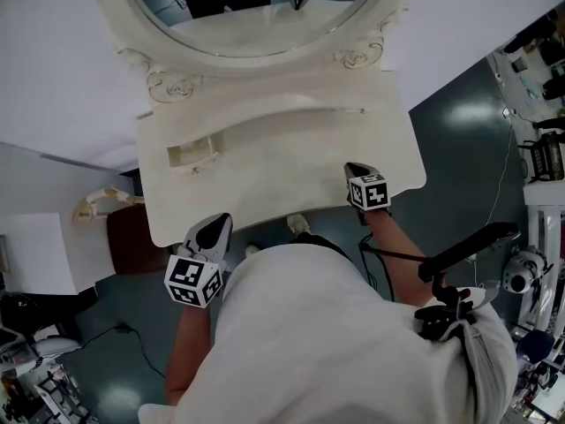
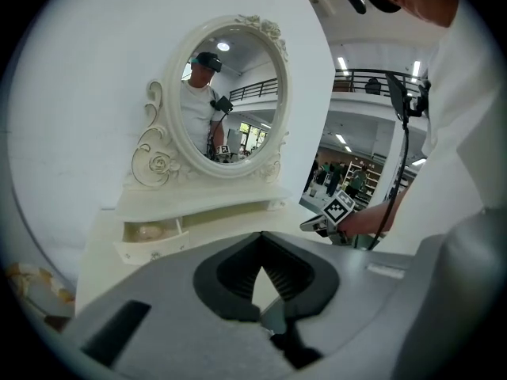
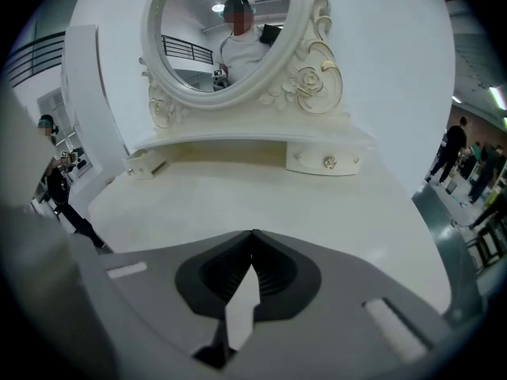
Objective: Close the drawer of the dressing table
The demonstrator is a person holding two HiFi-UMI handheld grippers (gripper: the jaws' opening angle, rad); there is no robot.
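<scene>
The cream dressing table (image 1: 291,179) stands under an oval mirror (image 1: 256,7). Its small left drawer (image 1: 192,155) is pulled out, and it shows open in the left gripper view (image 2: 149,236) with something pale inside. The right drawer (image 3: 325,161) sits flush with its two knobs facing out. My left gripper (image 1: 221,221) hovers at the table's near left edge, well short of the open drawer, its jaws shut and empty (image 2: 260,236). My right gripper (image 1: 355,168) is over the near right part of the tabletop, also shut on nothing (image 3: 252,233).
A dark brown seat (image 1: 128,237) stands left of the table beside a carved cream piece (image 1: 101,203). Black cables and camera gear (image 1: 459,272) hang at my right side. Shelves and equipment (image 1: 538,148) line the far right on the grey floor.
</scene>
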